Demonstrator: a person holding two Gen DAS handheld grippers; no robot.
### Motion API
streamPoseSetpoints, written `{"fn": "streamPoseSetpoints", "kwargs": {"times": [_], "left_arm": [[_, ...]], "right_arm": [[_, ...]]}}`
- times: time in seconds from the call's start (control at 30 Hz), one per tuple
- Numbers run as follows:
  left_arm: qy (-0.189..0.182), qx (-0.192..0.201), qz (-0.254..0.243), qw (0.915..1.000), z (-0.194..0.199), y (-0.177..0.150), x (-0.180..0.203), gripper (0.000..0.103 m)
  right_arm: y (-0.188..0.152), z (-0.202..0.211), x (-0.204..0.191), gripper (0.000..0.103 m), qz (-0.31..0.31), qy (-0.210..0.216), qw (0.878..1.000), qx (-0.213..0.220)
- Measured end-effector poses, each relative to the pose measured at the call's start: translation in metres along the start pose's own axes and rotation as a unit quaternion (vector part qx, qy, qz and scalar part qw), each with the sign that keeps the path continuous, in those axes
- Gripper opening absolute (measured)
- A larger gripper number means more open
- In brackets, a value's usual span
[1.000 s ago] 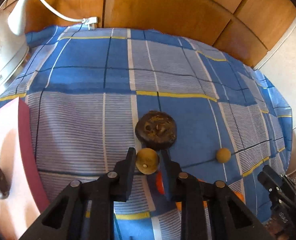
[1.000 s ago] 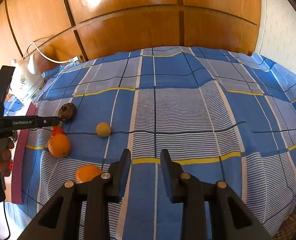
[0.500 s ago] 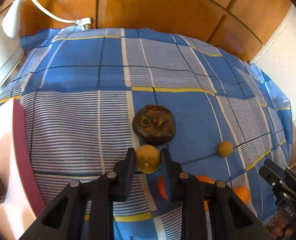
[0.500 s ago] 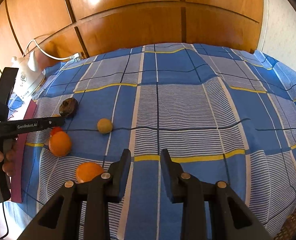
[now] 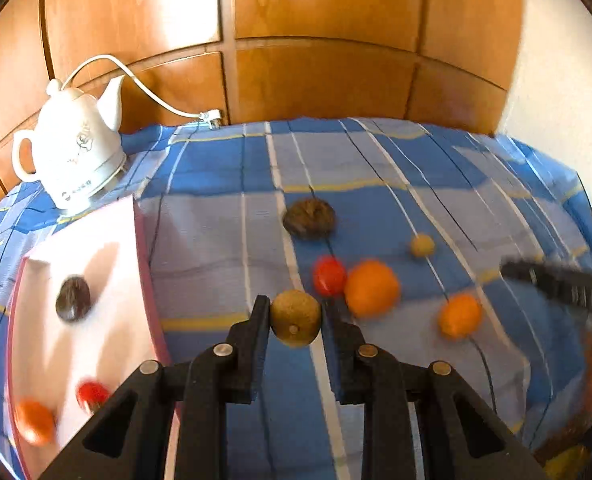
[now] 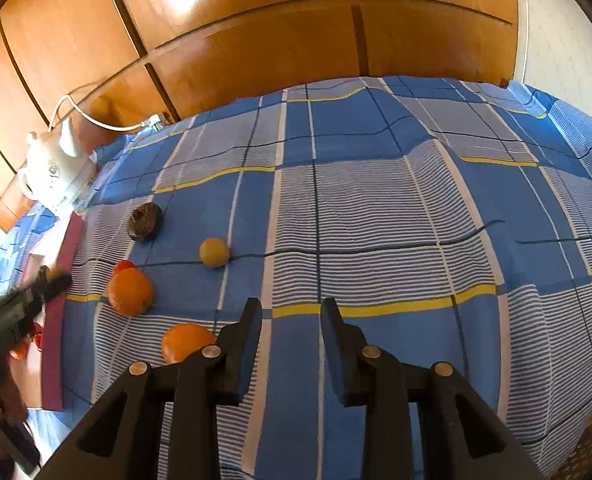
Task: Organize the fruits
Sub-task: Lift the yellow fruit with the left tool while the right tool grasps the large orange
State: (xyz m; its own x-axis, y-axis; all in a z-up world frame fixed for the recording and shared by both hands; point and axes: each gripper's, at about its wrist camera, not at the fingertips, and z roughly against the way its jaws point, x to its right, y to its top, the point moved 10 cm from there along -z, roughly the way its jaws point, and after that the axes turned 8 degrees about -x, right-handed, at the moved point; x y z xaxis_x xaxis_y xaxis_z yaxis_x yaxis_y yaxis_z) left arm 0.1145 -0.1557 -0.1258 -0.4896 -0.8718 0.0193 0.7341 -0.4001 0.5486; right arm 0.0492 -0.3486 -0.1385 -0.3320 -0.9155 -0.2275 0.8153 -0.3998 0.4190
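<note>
My left gripper (image 5: 295, 314) is shut on a small yellow-brown round fruit (image 5: 295, 323) and holds it above the blue checked cloth, right of the white tray (image 5: 107, 240). The tray holds a dark fruit (image 5: 73, 298), a red fruit (image 5: 91, 395) and an orange (image 5: 33, 426). On the cloth lie a dark wrinkled fruit (image 6: 144, 222), a small yellow fruit (image 6: 214, 252), a red fruit (image 6: 123, 266) and two oranges (image 6: 130, 291) (image 6: 187, 342). My right gripper (image 6: 291, 312) is open and empty over the cloth, right of the near orange.
A white electric kettle (image 5: 69, 162) with its cord stands at the back left by the wooden wall panels (image 5: 316, 76). The tray's dark red rim (image 6: 53, 344) runs along the left in the right wrist view. The cloth drops off at the right edge.
My left gripper has lifted and pulled back with the yellow-brown fruit, swinging left toward the tray; the view is blurred by motion. The right gripper has barely moved.
</note>
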Motion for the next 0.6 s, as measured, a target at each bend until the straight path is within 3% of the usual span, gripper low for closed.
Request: {"fn": "streamPoseSetpoints", "kwargs": {"times": [0.23,0.33,0.6], "left_arm": [[0.007,-0.011,-0.043,0.999,-0.012,-0.036,0.028,0.025],[-0.005,-0.028,-0.037,0.9989,-0.022,-0.044,0.031,0.025],[-0.015,-0.017,-0.027,0.9994,-0.025,-0.046,0.032,0.026]], "right_arm": [[0.0,0.005,-0.016,0.03,0.009,0.03,1.0,-0.003],[0.002,0.004,-0.026,0.027,0.028,0.039,0.999,-0.01],[0.016,-0.011,-0.051,0.024,0.078,0.038,0.996,-0.031]]}}
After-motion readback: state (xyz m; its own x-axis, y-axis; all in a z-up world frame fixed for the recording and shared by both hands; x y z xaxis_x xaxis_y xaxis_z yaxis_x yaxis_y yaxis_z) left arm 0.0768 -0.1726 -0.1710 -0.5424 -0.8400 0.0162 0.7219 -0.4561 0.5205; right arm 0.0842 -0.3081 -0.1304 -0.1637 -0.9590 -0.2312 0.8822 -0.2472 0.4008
